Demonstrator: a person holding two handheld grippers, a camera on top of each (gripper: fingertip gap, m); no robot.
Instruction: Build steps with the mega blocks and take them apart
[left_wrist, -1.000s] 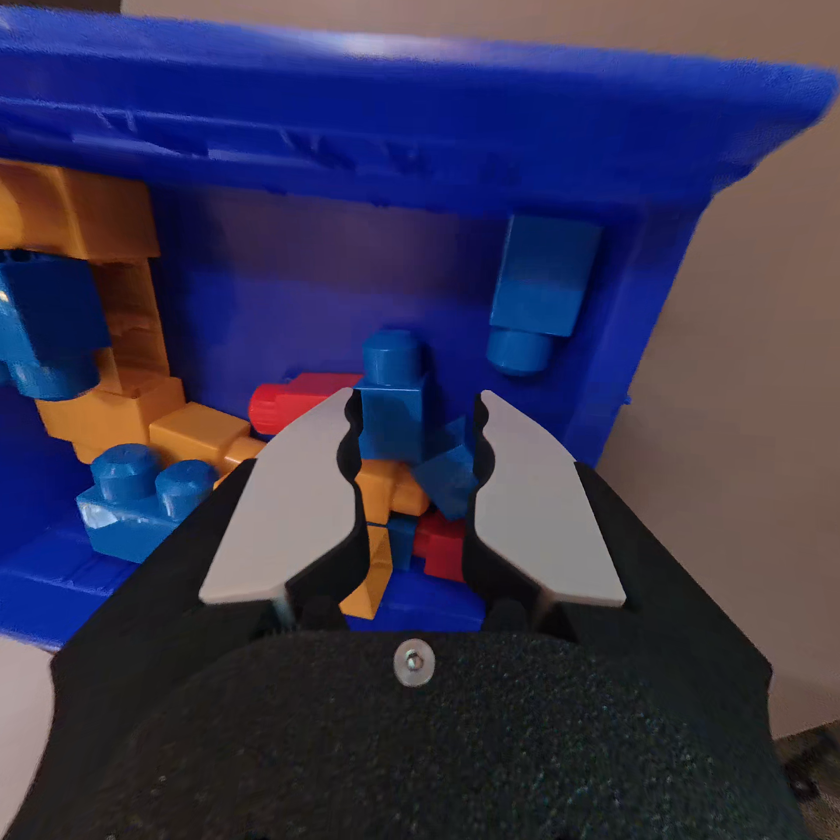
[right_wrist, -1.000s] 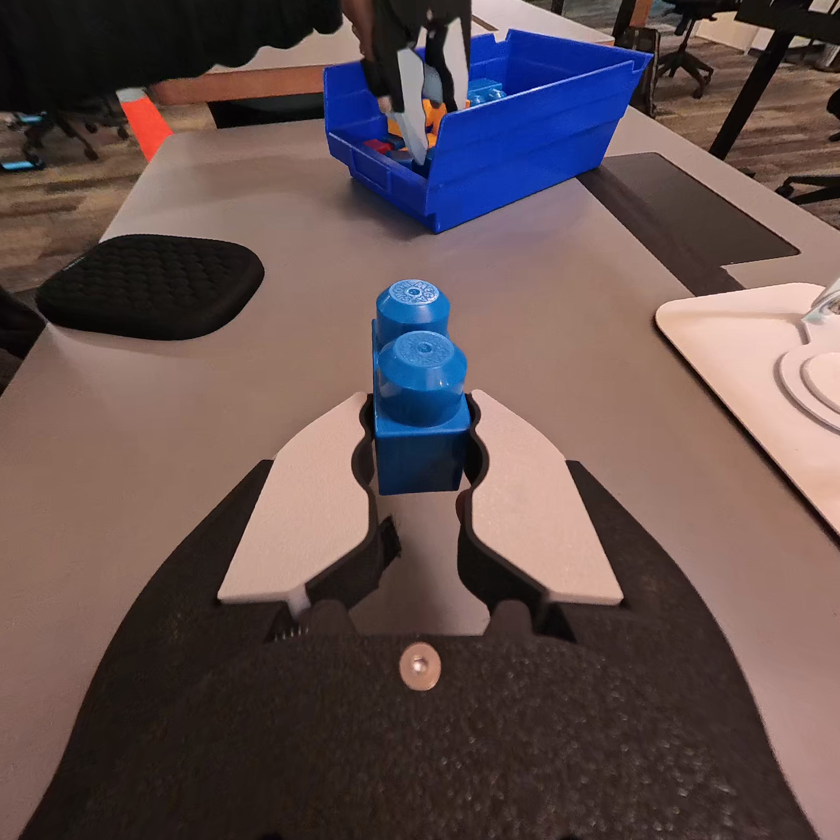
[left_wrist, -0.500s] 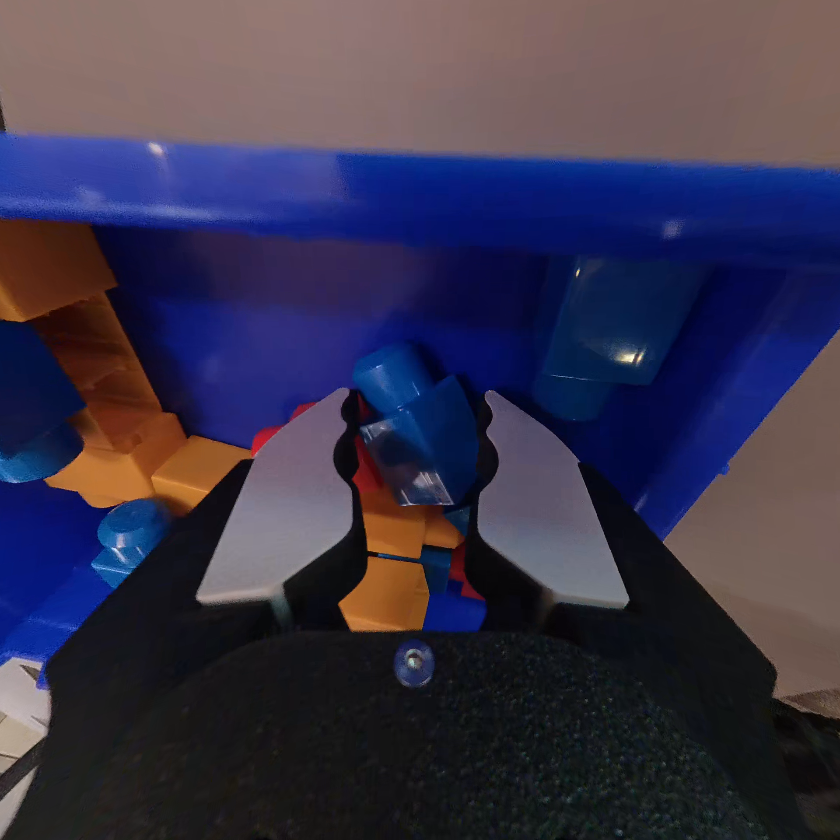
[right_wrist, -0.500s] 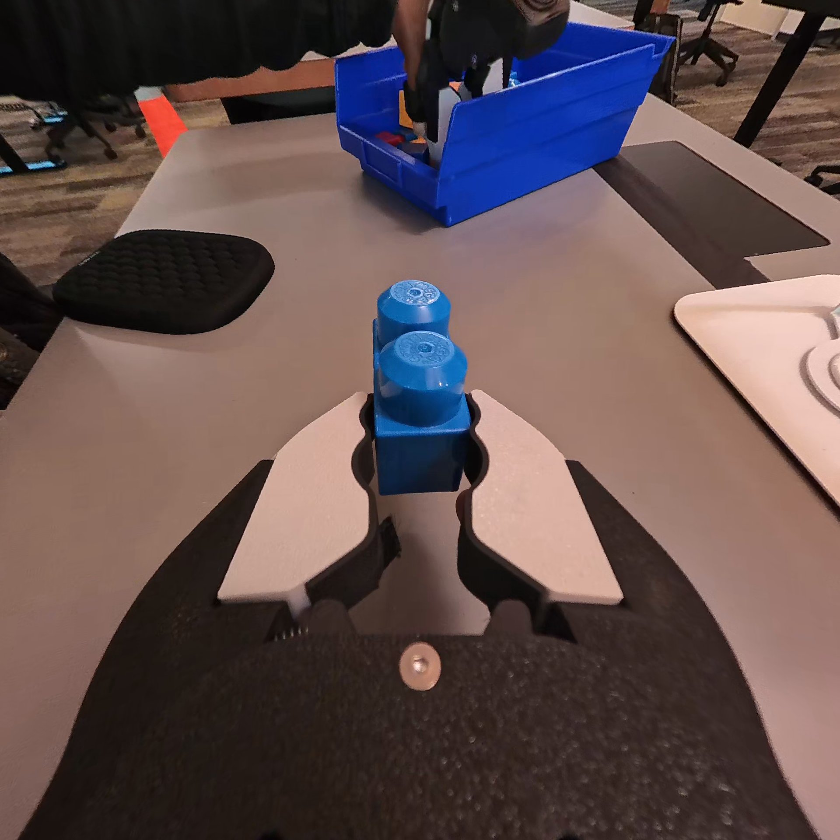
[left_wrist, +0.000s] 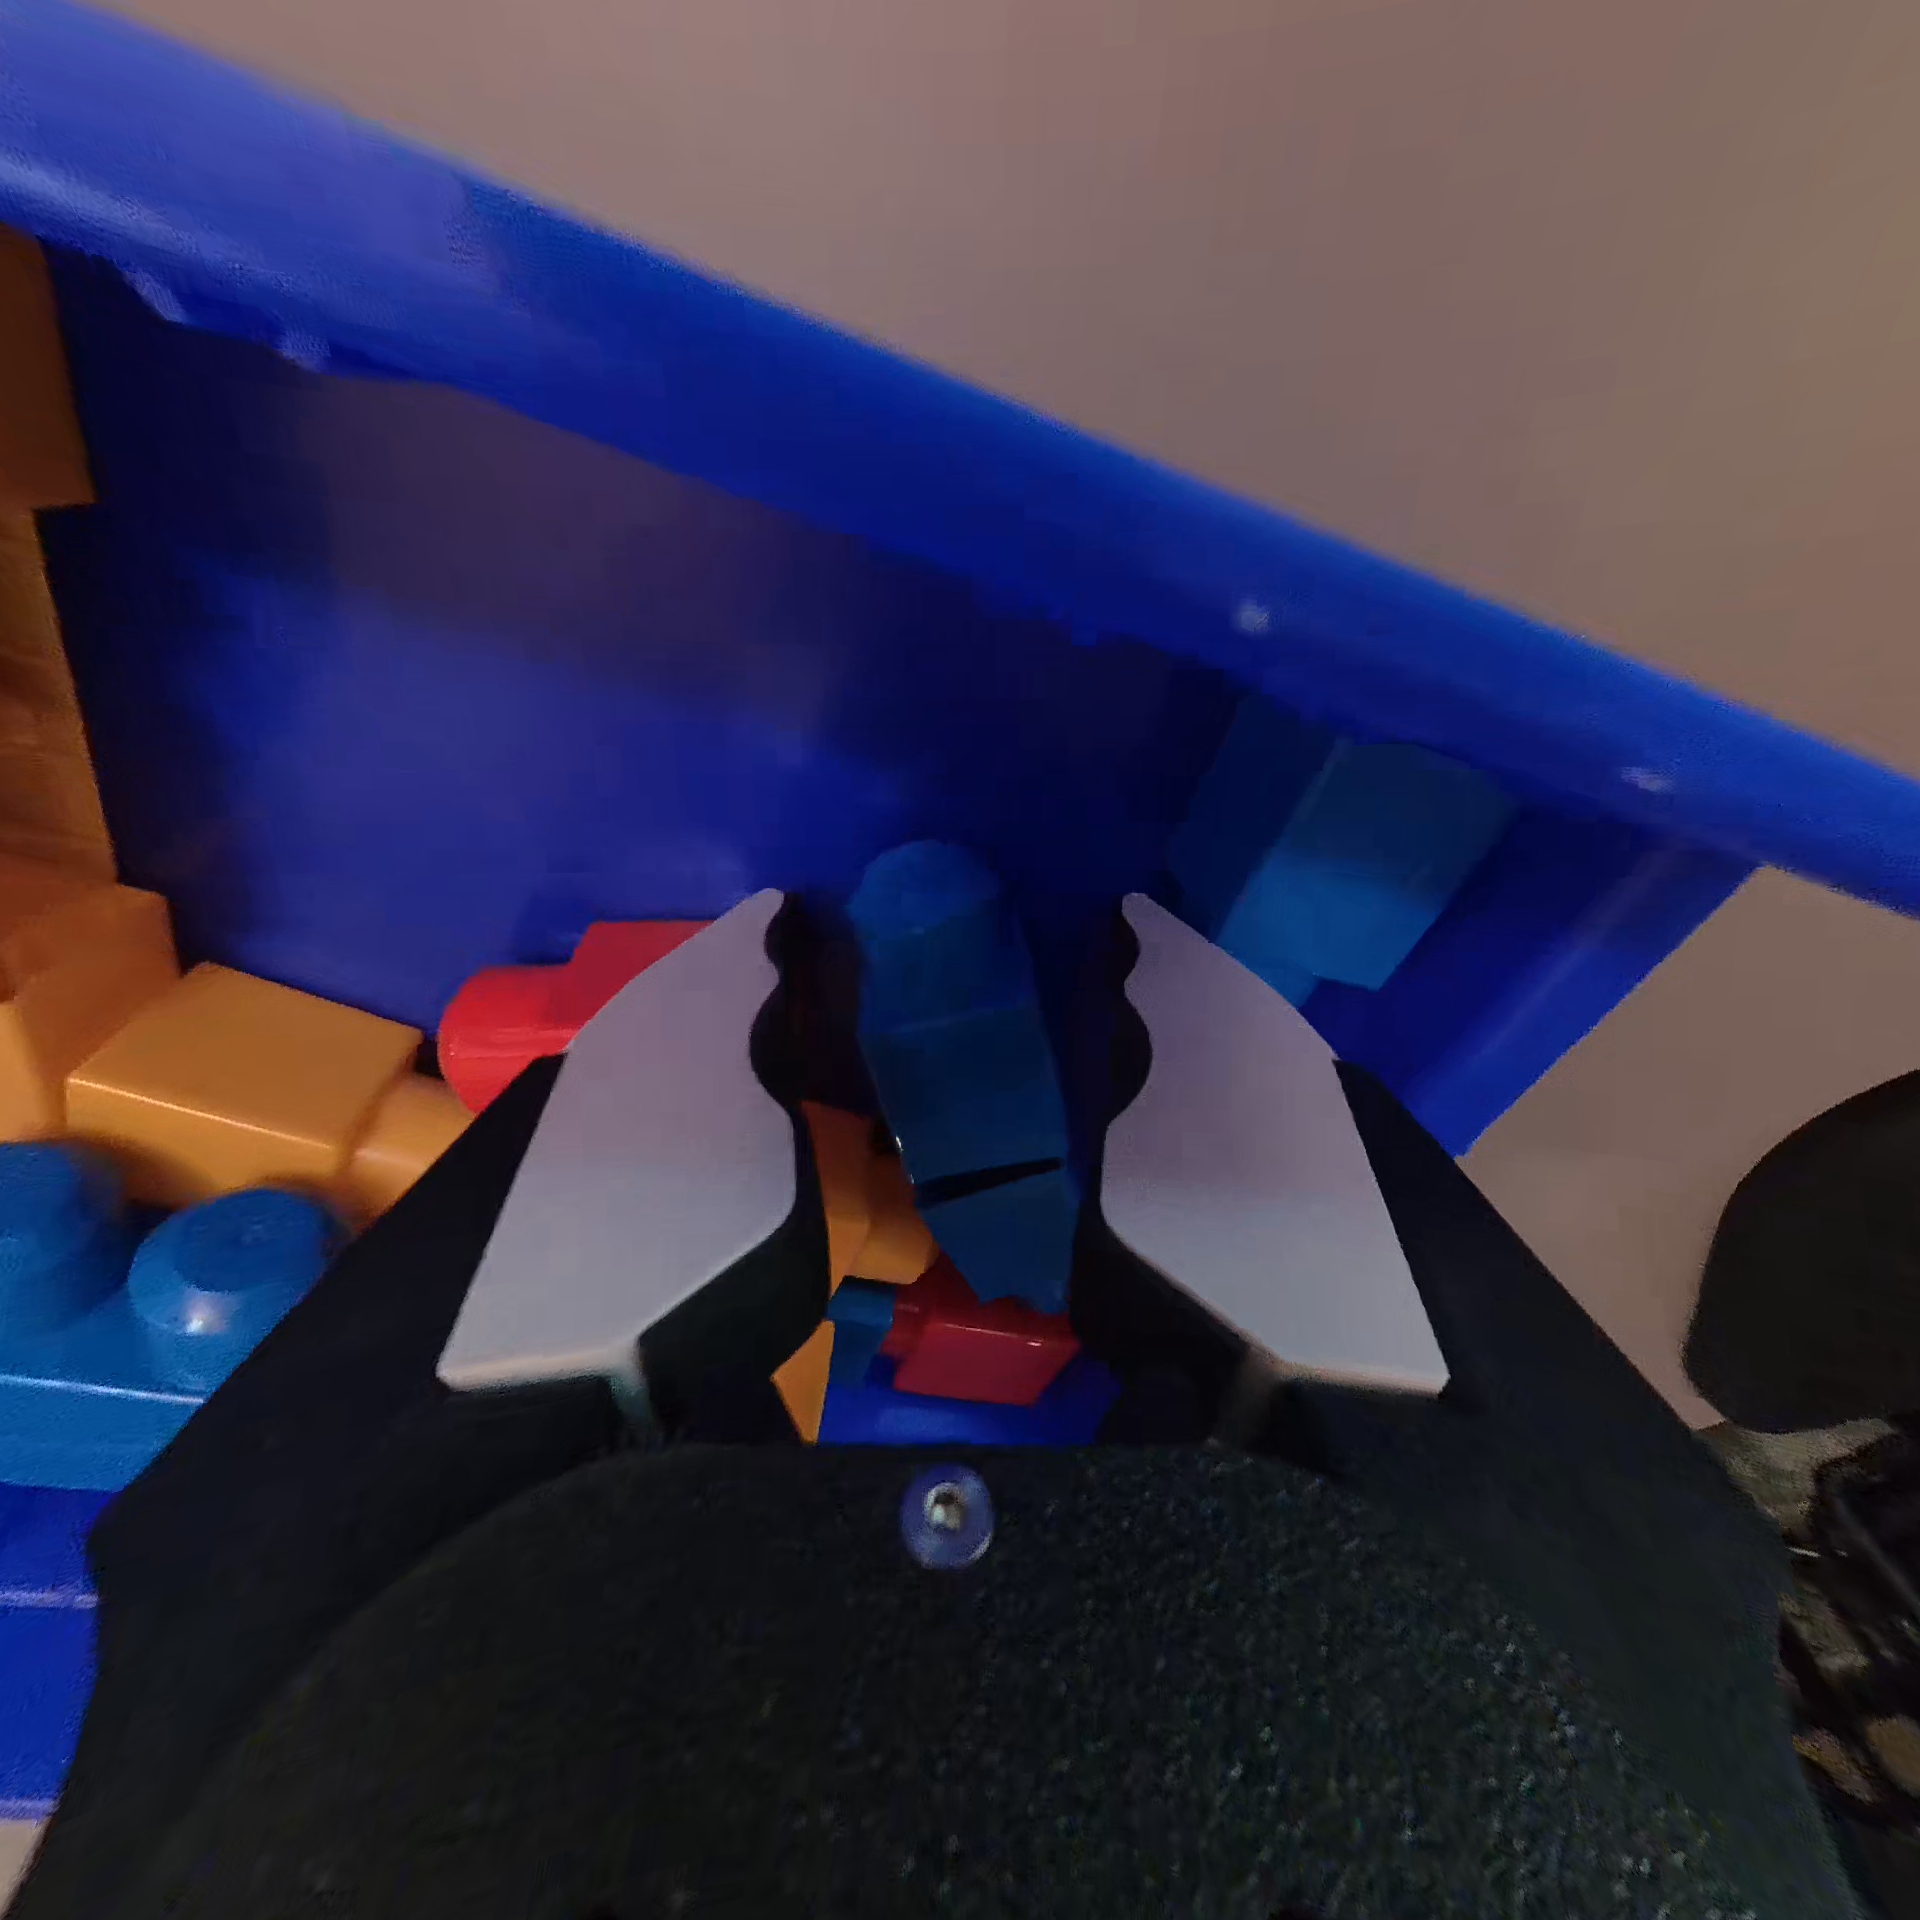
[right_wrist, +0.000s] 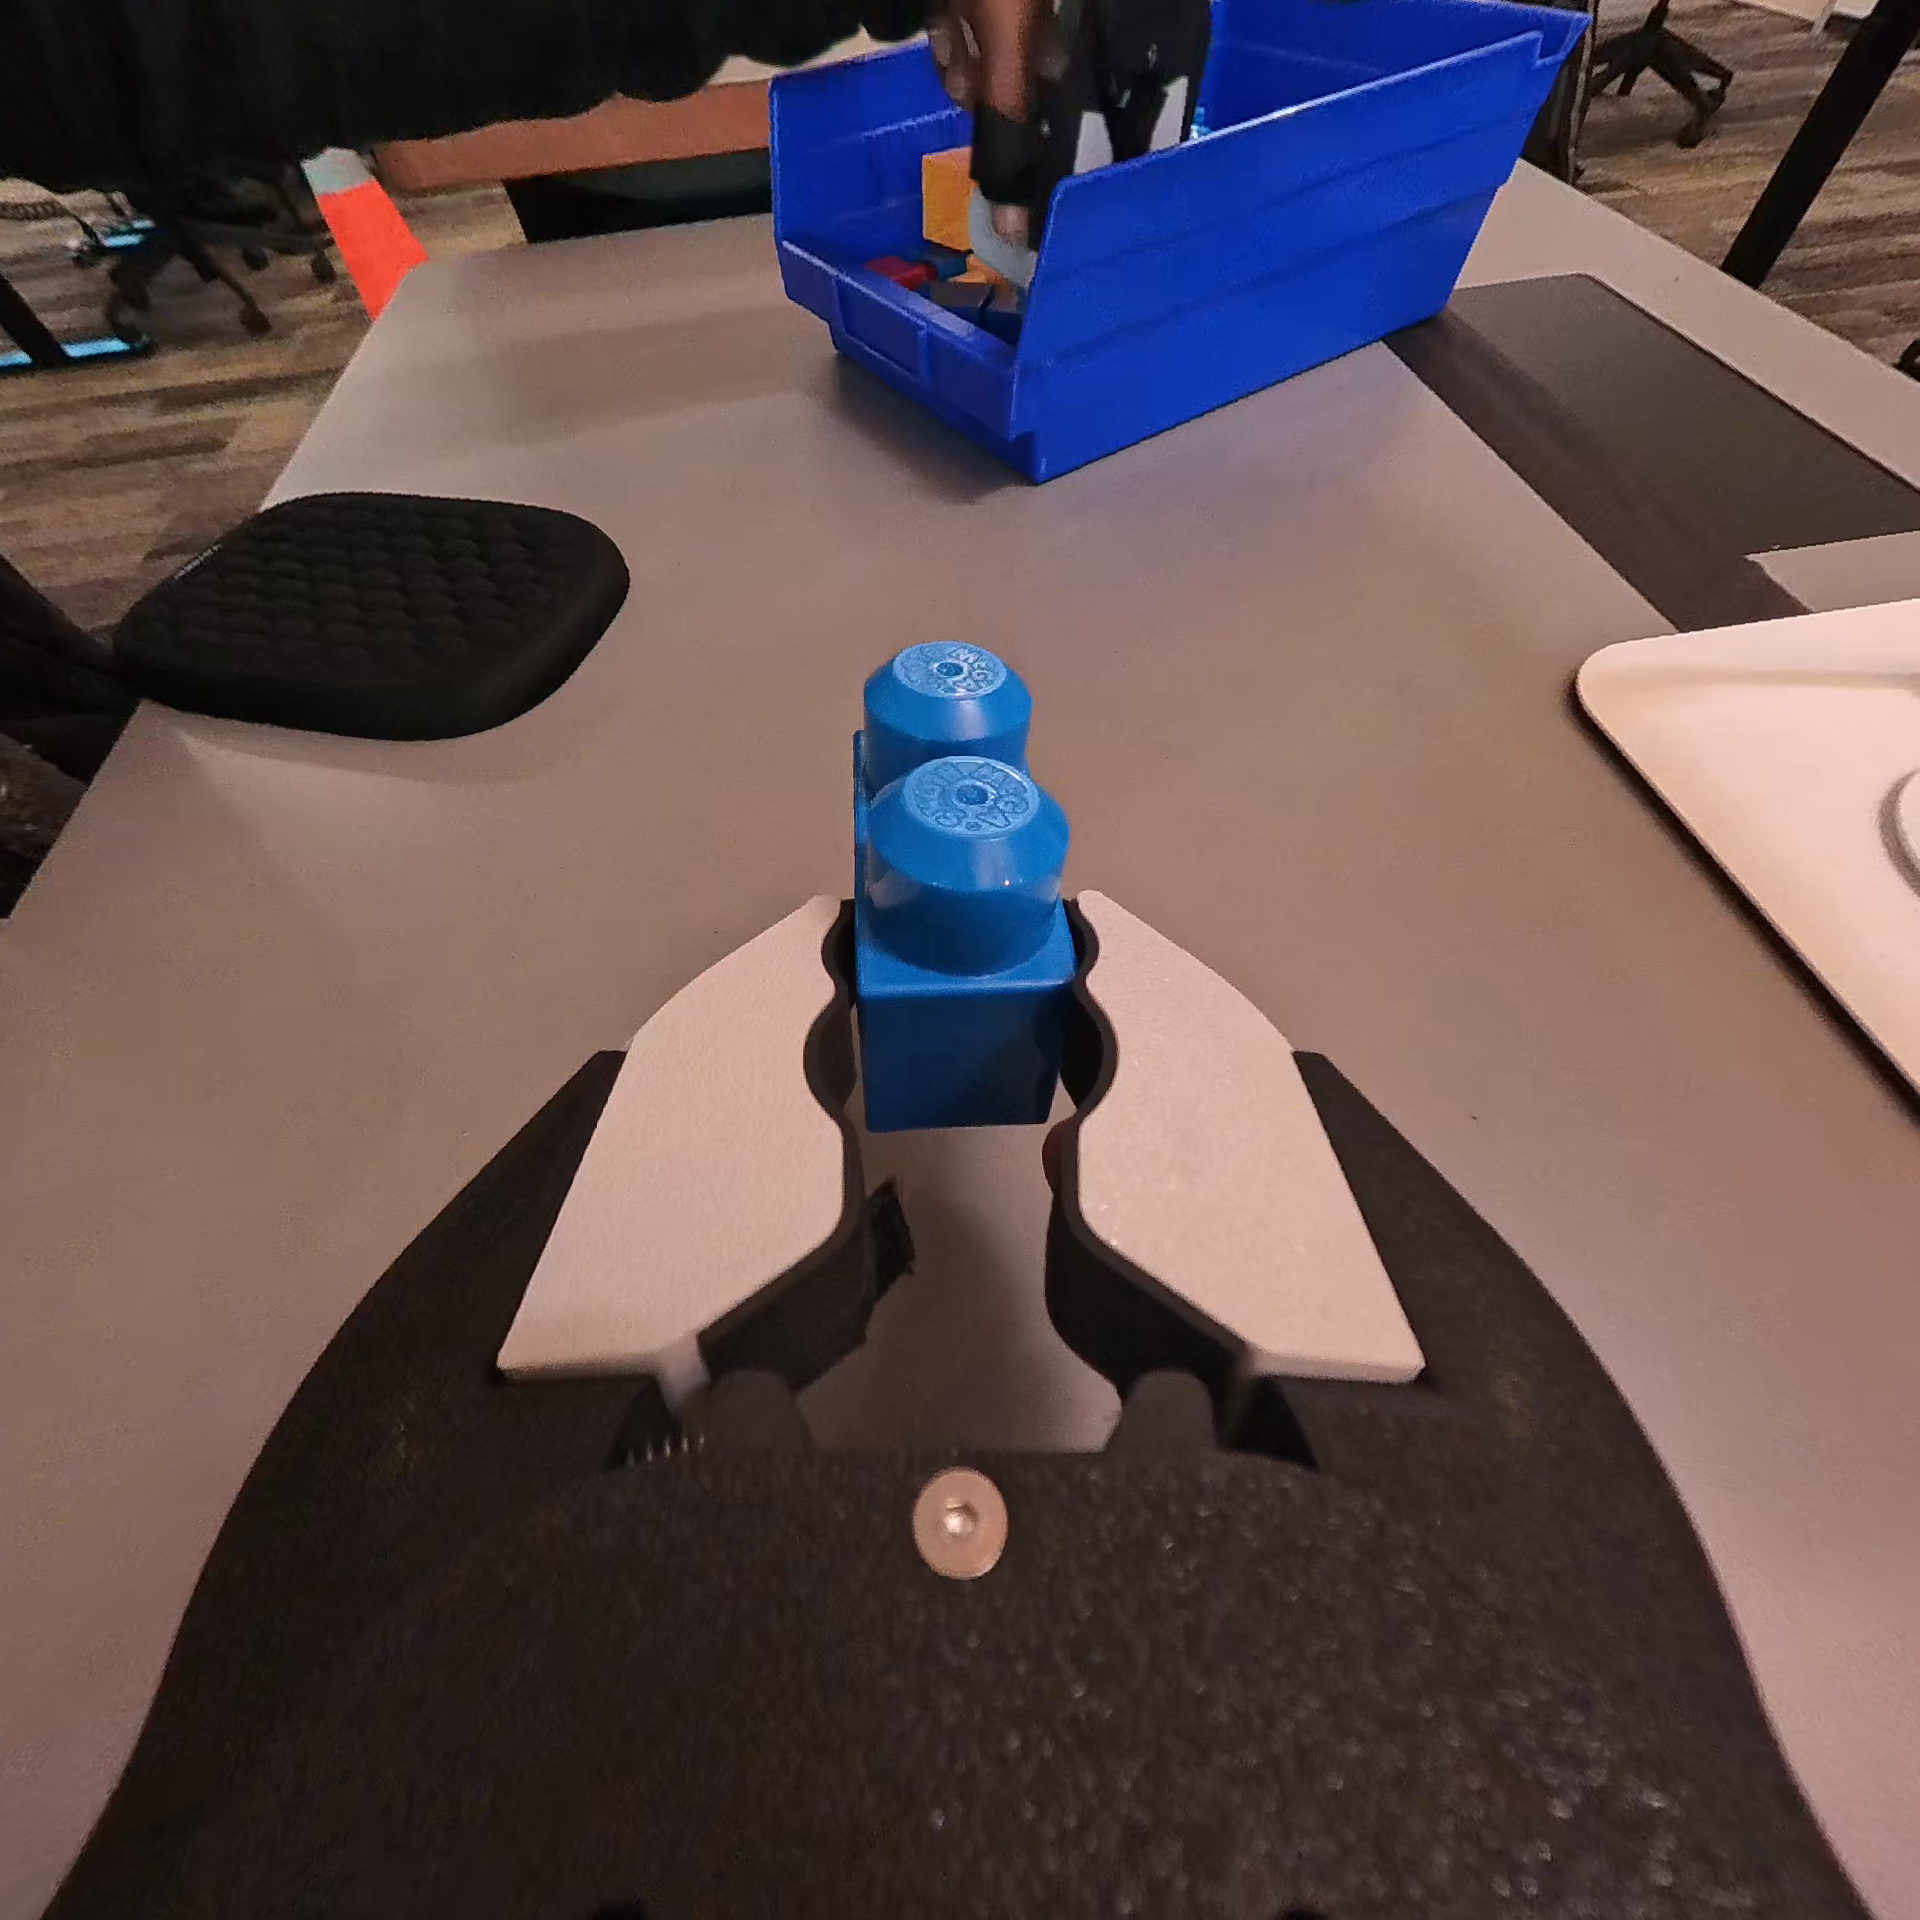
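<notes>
Left wrist view: my left gripper (left_wrist: 951, 914) is down in the blue bin (left_wrist: 1039, 499), fingers fairly wide around a tilted single-stud blue block (left_wrist: 956, 1039). It's blurry, so can't tell if I'm actually touching it. Orange block (left_wrist: 229, 1070) and red block (left_wrist: 540, 997) lie beside.

Right wrist view: my right gripper (right_wrist: 958, 914) is clamped on a two-stud blue block (right_wrist: 956, 935) over the grey table (right_wrist: 1299, 831); the bin sits well ahead.

Upright blue 2-stud block (right_wrist: 961, 966) on grey table; blue, orange, red blocks (left_wrist: 239, 1070) jumbled in blue bin (right_wrist: 1226, 301).
</notes>
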